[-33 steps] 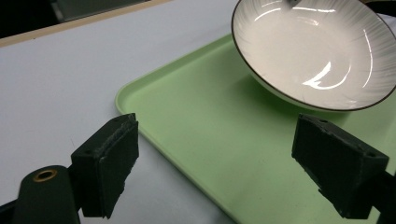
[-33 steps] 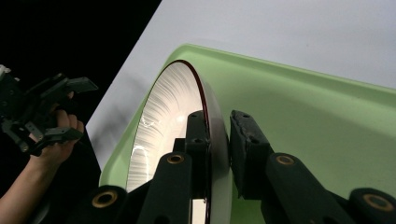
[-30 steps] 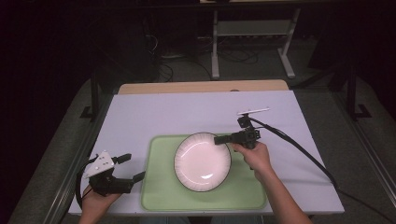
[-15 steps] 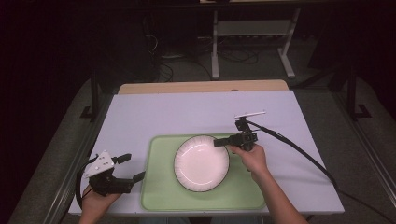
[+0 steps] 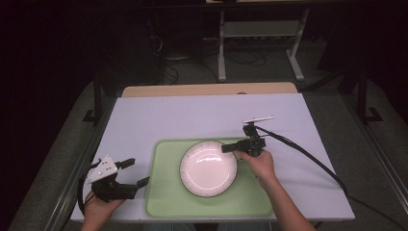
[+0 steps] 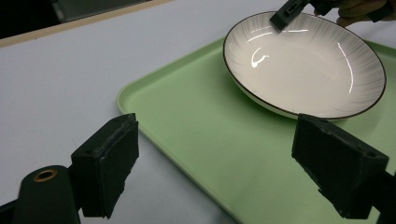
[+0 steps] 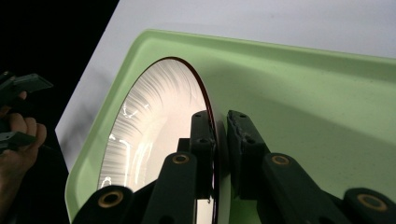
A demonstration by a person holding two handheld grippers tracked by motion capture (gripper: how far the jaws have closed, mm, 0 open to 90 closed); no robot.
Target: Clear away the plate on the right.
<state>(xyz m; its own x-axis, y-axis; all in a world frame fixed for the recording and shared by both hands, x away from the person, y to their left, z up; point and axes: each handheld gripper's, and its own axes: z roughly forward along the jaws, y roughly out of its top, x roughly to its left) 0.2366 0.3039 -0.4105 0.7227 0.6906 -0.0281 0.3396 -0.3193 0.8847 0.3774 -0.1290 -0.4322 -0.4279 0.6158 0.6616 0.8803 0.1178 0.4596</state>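
A white round ceramic plate (image 5: 208, 168) is lying in a light-green rectangular plastic tray (image 5: 166, 199), which is sitting along the near edge of the white counter (image 5: 192, 115).

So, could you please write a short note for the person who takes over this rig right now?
Right tool: its jaws have just been closing and now clamp the rim of the white plate, at the plate's far right edge in the high view.
Left tool: open and holding nothing, over the table just left of the green tray, pointing at the tray.
The plate sits in the tray, a little left of the middle.
Done: the rim is gripped.
Left: probably lifting or moving the plate; I cannot tell where it should go. Keep the grip firm, because only the rim is held.
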